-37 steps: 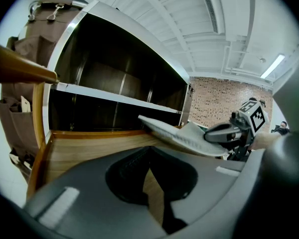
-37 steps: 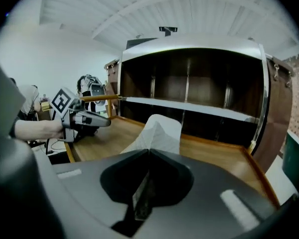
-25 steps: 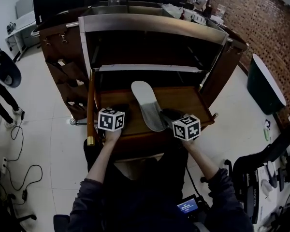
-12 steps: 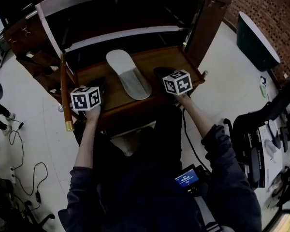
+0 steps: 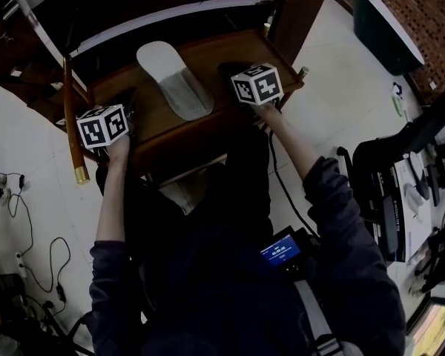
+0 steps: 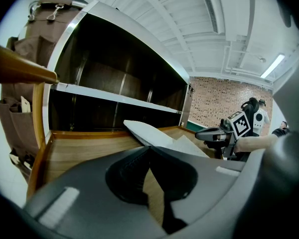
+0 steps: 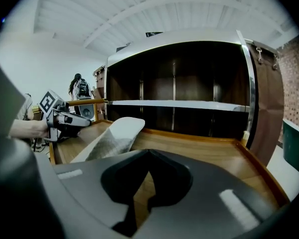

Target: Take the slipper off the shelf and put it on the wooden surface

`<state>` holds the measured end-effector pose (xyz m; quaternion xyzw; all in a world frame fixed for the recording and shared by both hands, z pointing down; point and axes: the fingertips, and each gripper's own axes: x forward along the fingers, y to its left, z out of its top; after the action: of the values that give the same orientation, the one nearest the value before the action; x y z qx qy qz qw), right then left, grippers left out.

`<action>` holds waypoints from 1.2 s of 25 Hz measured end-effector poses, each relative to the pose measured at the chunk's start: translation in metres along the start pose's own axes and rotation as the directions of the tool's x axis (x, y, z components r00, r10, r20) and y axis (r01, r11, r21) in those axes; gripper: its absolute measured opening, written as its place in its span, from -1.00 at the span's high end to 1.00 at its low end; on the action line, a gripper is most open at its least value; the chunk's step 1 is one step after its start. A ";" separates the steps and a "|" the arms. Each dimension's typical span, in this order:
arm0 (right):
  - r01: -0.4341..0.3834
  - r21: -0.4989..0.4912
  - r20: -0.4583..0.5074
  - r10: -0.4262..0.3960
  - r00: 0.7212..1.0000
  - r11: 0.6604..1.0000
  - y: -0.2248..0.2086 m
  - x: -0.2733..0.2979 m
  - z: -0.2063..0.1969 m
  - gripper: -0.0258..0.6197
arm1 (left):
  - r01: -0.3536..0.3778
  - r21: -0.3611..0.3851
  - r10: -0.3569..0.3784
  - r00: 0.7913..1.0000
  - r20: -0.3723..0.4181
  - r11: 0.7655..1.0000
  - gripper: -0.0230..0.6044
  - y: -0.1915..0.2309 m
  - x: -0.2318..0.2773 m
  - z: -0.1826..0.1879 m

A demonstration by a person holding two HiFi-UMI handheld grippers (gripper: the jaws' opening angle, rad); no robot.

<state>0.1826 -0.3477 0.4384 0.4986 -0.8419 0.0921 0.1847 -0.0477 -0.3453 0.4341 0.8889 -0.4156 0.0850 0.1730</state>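
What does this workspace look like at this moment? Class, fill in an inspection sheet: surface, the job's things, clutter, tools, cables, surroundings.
Surface: wooden surface, bare apart from the slipper.
Job's things: pale slipper lies flat on the wood, in front of the dark shelf, between the two tools.
Clutter: nothing seen on the wood.
Tools: left tool shut and empty, left of the slipper; right tool shut and empty, to its right. Neither touches it.
Cables: loose black floor cables at the person's left.
Surroundings: pale tiled floor, brick wall at the right.
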 end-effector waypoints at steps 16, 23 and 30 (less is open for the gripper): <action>0.024 0.019 -0.045 -0.024 0.999 1.000 -0.005 0.003 -0.007 0.92 | 0.019 -0.015 -0.019 1.000 -0.013 1.000 0.87 -0.003 0.003 -0.006; 0.021 0.016 -0.045 -0.020 0.999 1.000 -0.001 0.001 -0.002 0.92 | 0.005 -0.004 -0.005 1.000 -0.004 1.000 0.87 -0.001 0.001 -0.002; 0.017 0.017 -0.060 -0.016 0.998 1.000 -0.002 0.004 -0.005 0.92 | -0.002 0.002 0.002 1.000 0.000 1.000 0.87 0.000 0.000 -0.001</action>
<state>0.1834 -0.3499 0.4440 0.5042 -0.8311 0.1126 0.2061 -0.0476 -0.3453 0.4346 0.8887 -0.4162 0.0855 0.1722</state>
